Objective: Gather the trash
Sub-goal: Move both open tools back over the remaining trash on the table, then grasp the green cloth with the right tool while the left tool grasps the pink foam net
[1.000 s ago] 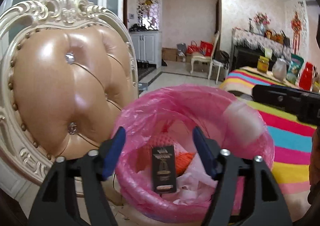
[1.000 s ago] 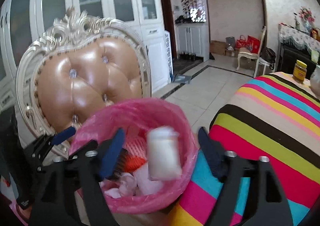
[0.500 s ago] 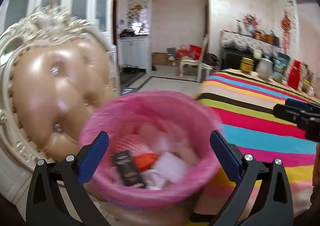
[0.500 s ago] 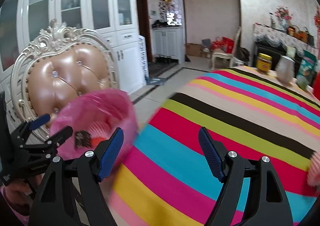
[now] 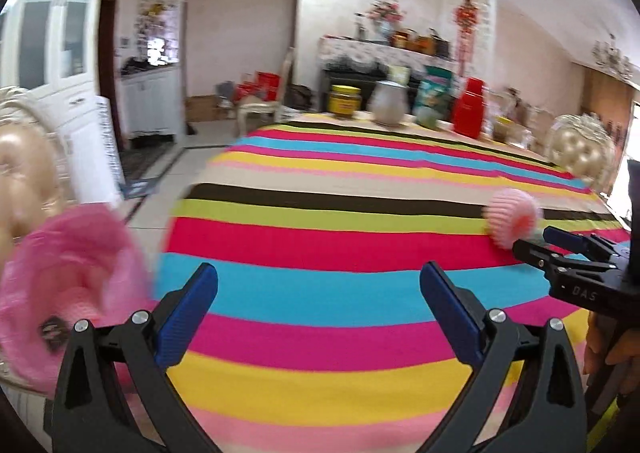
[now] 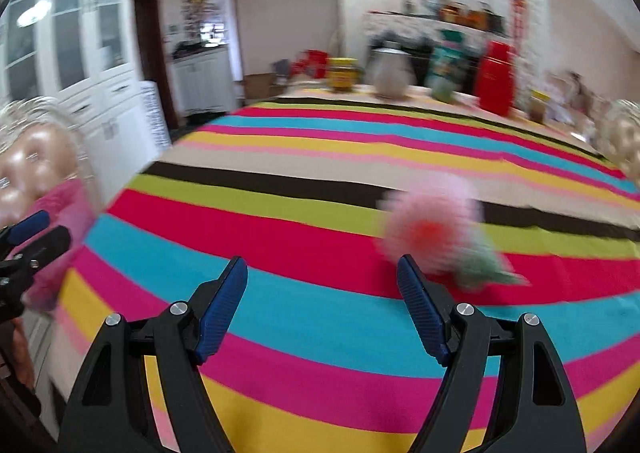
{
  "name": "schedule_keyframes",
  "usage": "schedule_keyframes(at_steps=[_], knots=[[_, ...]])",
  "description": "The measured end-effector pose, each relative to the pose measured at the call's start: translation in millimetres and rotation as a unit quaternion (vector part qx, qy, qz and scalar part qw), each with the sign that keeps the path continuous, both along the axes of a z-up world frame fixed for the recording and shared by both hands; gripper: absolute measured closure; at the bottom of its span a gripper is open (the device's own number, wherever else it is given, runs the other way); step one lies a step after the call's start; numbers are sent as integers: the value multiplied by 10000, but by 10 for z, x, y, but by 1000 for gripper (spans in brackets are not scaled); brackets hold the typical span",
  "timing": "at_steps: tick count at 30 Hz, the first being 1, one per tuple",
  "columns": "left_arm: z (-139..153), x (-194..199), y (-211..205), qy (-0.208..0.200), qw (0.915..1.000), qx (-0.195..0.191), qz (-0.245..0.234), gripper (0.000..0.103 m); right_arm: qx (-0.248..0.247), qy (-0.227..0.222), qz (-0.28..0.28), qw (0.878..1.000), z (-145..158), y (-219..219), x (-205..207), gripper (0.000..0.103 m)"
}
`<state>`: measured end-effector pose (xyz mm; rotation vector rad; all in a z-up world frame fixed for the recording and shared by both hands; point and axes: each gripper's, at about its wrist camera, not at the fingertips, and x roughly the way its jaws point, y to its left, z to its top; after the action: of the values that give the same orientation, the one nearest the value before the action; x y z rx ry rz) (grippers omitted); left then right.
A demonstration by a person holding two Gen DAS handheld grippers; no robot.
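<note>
Claws gape wide and empty: left claw [image 5: 318, 303], right claw [image 6: 322, 303]. Pink foam net [image 6: 430, 229] lies on the striped table [image 6: 320, 325], just ahead-right of the right claw; bin [image 5: 68, 285] sits left of the left claw.

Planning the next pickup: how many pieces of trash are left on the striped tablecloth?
1: a pink foam net with something green, just ahead of the right hand-held gripper. Blur may hide more.

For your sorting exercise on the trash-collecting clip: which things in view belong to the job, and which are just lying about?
Part of the job:
pink foam fruit net lying on the striped tablecloth
pink-lined trash bin
right gripper, open
left gripper, open

Just lying about:
yellow jar
grey jug
red container
</note>
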<state>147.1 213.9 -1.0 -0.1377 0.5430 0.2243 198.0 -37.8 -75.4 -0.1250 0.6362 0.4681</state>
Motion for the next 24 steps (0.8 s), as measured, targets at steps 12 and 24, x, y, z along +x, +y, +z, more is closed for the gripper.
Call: schedule_keyframes(at_steps=[12,24], knots=[[-164,874,-1031,351,9952,-102,-913,5,-243,650,-705,9951,-289,-783,717,40],[-295,1218,-1173,700,9933,-210,-895,5,-404,991,-491,9930,-413,-619,1143,70]])
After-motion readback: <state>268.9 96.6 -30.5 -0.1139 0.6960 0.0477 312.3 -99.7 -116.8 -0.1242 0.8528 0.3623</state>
